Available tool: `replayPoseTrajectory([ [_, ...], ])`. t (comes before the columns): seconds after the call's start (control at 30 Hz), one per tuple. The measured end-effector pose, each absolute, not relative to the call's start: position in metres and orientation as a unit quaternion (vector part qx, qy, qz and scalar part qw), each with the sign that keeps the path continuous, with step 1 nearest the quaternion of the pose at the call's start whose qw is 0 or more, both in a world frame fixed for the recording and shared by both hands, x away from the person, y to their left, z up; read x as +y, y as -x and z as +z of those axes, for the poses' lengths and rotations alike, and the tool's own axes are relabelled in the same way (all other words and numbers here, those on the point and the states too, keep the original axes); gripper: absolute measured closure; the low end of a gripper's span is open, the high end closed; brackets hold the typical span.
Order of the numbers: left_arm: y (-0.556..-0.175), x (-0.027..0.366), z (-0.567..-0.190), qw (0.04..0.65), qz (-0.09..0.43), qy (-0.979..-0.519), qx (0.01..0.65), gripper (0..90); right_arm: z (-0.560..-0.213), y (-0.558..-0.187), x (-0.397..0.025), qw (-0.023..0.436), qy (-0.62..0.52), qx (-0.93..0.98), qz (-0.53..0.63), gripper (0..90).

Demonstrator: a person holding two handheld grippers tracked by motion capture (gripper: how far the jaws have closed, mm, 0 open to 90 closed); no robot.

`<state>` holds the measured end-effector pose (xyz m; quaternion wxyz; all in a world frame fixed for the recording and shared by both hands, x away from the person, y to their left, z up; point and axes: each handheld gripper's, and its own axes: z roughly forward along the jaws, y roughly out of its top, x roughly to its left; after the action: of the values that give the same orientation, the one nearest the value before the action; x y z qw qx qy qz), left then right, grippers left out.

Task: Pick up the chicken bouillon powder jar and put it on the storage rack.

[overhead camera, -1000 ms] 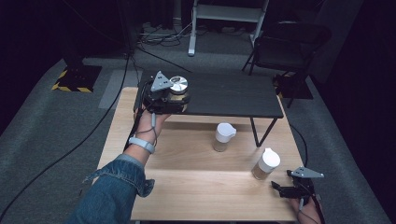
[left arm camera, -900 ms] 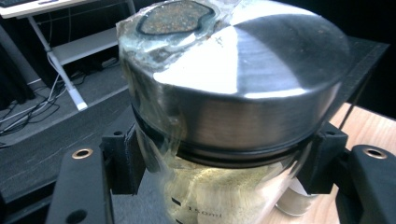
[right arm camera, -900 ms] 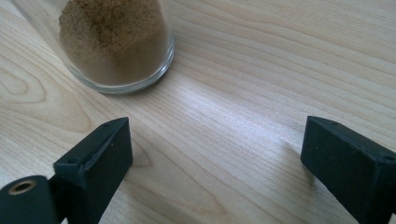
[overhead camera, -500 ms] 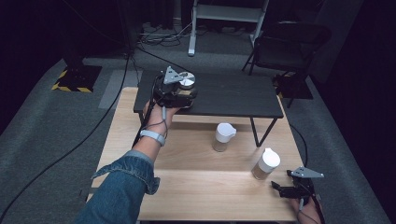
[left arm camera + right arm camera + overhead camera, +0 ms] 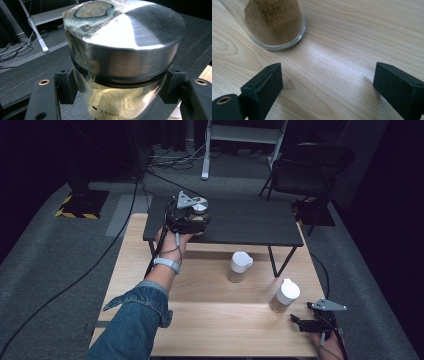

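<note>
Jar: glass jar with a brushed metal lid (image 5: 125, 47), pale grainy contents, clamped between the left claw (image 5: 192, 220) jaws just under the lid, above the black raised shelf (image 5: 250, 222).
Left claw: closed on the jar's sides.
Right claw (image 5: 312, 322): jaws wide apart, holding nothing, low over the wooden surface (image 5: 210, 315).
Nearby: white-lidded jar of brown powder (image 5: 285, 295) just beyond the right claw; another white-lidded jar (image 5: 239, 266) mid-surface.
Hidden: the held jar's base is cut off.

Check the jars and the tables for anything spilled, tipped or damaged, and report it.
Nothing stands out. The metal-lidded jar sits upright between the left gripper jaws over the black shelf; both white-lidded jars stand upright on the wooden table, with no spill visible.
</note>
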<state>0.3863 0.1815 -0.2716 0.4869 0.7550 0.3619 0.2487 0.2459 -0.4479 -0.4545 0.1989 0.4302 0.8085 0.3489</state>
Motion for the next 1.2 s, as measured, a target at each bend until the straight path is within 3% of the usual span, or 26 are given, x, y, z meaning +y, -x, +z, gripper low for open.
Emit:
replayPoseTrajectory([
  [0.2,-0.388,0.188,-0.279,0.498,0.250,-0.747,0.363,17.0,-0.455,-0.246,-0.448,0.199,-0.430,0.809,0.349,9.1],
  [0.57,-0.379,0.206,-0.293,0.502,0.244,-0.746,0.364,8.3,-0.454,-0.246,-0.448,0.199,-0.430,0.809,0.349,9.1],
  [1.2,-0.346,0.235,-0.322,0.518,0.261,-0.728,0.366,8.1,-0.454,-0.245,-0.447,0.199,-0.431,0.808,0.349,9.1],
])
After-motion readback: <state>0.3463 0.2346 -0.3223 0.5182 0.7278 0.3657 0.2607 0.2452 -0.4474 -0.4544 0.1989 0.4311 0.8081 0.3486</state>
